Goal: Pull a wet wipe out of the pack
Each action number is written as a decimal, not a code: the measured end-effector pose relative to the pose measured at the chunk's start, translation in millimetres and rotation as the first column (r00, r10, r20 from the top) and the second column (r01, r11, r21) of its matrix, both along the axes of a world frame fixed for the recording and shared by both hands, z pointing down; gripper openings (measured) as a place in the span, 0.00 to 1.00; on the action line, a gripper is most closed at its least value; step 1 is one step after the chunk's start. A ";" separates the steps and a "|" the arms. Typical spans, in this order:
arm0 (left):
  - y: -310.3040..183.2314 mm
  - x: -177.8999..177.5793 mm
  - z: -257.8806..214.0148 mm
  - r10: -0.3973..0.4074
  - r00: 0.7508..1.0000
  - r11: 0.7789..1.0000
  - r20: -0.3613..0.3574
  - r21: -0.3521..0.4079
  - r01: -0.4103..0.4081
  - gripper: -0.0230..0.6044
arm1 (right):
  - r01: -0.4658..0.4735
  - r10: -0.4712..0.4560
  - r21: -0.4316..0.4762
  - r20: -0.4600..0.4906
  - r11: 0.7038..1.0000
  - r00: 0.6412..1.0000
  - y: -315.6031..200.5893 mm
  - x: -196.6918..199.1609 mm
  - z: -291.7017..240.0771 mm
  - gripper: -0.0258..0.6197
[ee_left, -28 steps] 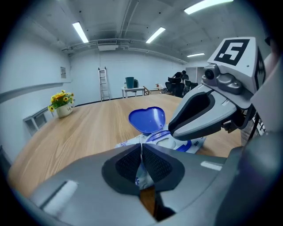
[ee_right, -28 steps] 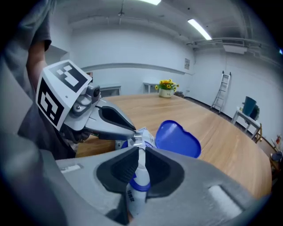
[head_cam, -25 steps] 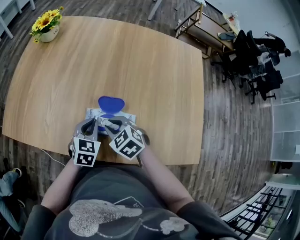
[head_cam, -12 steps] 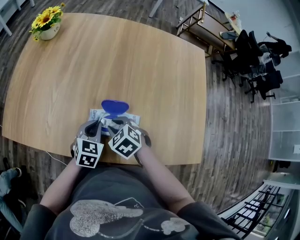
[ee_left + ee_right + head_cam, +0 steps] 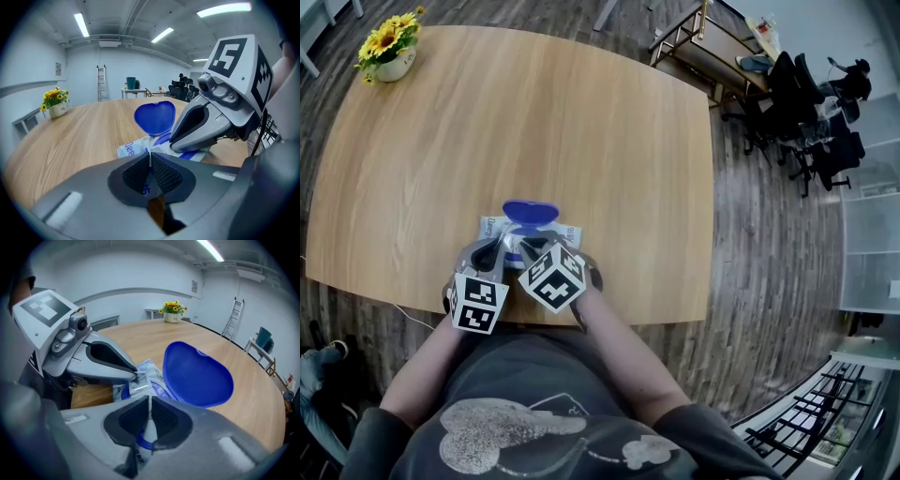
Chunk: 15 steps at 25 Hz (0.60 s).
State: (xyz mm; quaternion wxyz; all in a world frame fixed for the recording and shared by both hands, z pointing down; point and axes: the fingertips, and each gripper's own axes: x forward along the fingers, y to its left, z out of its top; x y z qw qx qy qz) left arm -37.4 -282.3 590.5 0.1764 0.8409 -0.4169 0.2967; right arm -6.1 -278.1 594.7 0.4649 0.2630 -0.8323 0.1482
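The wet wipe pack lies near the table's front edge, its blue lid standing open. My left gripper is shut on the pack's near edge, and a thin white strip of it shows between the pads. My right gripper sits over the pack's opening. Its jaws have just been closing, and a white wipe is now pinched between them. In the right gripper view the lid stands just beyond the right gripper, and the left gripper holds the pack down.
The round wooden table stretches away beyond the pack. A pot of yellow flowers stands at its far left. Office chairs and a metal-framed bench stand on the floor to the right.
Both grippers stay over the pack almost where they were. The right gripper's marker cube has tilted slightly.
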 end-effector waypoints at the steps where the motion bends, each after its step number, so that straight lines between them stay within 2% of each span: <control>1: 0.3 0.4 -0.6 0.003 1.000 1.000 0.000 0.001 -0.003 0.09 | 0.000 0.000 0.007 0.001 1.000 1.000 0.7 0.4 -1.3 0.05; 9: -2.1 -1.2 -4.2 0.007 1.000 1.000 -0.003 0.005 -0.007 0.09 | -0.031 0.028 0.074 0.041 0.997 0.999 2.6 3.3 -32.5 0.05; 15: -0.3 -1.8 -8.1 0.021 1.000 1.000 -0.023 0.010 -0.021 0.09 | -0.099 0.090 0.136 0.070 0.986 0.994 0.4 28.5 -60.3 0.05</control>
